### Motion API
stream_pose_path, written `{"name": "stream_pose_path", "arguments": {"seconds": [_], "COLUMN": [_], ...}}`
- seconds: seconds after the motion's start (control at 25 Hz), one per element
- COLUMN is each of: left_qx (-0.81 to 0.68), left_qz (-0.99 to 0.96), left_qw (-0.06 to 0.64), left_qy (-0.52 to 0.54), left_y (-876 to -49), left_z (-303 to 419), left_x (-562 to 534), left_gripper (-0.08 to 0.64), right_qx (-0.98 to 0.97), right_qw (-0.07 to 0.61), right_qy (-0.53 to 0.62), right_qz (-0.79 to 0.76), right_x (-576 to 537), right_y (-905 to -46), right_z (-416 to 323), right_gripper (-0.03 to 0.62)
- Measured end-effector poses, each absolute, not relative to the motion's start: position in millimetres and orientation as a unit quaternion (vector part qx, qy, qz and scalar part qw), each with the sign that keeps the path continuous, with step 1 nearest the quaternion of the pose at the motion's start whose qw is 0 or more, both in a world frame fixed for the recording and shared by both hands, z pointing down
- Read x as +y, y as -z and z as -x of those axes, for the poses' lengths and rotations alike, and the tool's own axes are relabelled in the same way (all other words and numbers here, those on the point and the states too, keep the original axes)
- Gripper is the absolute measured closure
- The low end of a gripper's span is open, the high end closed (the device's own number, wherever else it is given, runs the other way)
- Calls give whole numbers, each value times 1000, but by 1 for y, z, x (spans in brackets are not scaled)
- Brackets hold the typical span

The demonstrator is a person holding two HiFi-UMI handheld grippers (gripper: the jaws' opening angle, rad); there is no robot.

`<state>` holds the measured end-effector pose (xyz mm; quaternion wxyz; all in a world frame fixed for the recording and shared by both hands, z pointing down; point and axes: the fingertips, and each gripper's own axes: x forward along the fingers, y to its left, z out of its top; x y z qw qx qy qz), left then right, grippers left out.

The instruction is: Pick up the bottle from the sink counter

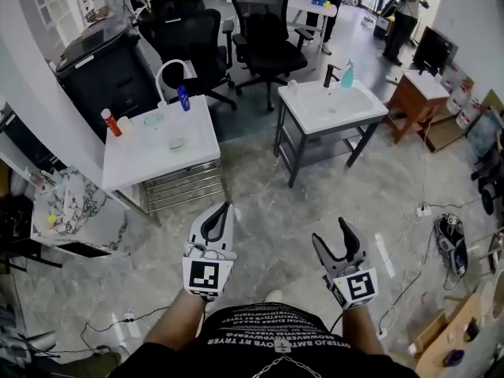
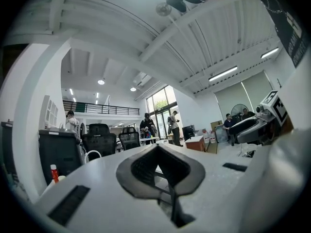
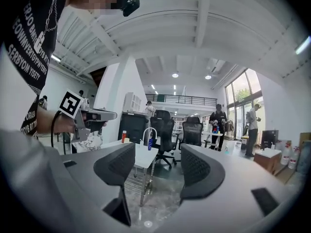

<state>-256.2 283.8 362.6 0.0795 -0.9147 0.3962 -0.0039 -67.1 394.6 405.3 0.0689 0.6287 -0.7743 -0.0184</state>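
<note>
Both tools we carry level, the sink counter (image 1: 146, 154) well ahead; left gripper (image 1: 226, 208) pinched closed; right gripper (image 1: 329, 231) wide and empty, likely readied for the bottle (image 1: 183, 98).

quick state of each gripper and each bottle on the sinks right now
left gripper: shut, empty
right gripper: open, nothing between the jaws
red bottle: standing on left sink counter, untouched
blue bottle: standing at the back of that counter
spray bottle: standing on right sink

Bare floor (image 1: 260, 211) runs clear to the left counter (image 1: 142, 154) and right counter (image 1: 372, 113); office chairs (image 1: 264, 30) crowd behind.
</note>
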Motion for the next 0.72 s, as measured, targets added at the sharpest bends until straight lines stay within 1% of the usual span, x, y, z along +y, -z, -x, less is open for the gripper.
{"name": "stream_pose_path", "arguments": {"seconds": [0.2,0.32,0.72], "left_qx": [404,406,402], "left_qz": [910,910,912], "left_qw": [93,81,67], "left_qy": [-4,12,40], "left_y": [-360,-370,-394], "left_z": [217,206,191], "left_x": [276,277,251], "left_gripper": [558,558,558], "right_qx": [-782,-786,-793], "right_qw": [65,69,66], "right_qy": [23,19,3], "right_qz": [-620,-614,-606], "right_x": [381,376,348], "right_y": [-405,-408,-424], "right_z": [27,14,8], "right_gripper": [318,316,311]}}
